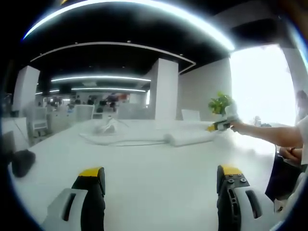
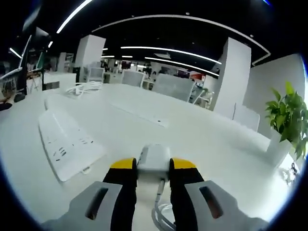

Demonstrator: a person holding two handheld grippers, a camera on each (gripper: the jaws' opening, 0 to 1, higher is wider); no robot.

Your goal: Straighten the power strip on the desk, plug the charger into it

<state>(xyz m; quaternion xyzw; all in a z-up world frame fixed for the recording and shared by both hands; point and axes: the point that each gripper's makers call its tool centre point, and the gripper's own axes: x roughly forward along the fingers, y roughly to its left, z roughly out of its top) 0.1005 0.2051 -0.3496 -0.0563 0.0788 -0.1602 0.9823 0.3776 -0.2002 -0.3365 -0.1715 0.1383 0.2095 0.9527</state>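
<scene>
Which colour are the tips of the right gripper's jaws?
Yellow, on the right gripper, best in the right gripper view.

The scene is lit by curved ceiling light strips (image 1: 144, 5) and a blown-out window (image 1: 262, 82) at far right, while edges are bent by fisheye distortion and softly blurred.

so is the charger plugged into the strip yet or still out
Out. The right gripper is shut on the charger, held above the desk, apart from the power strip lying to its left.
</scene>
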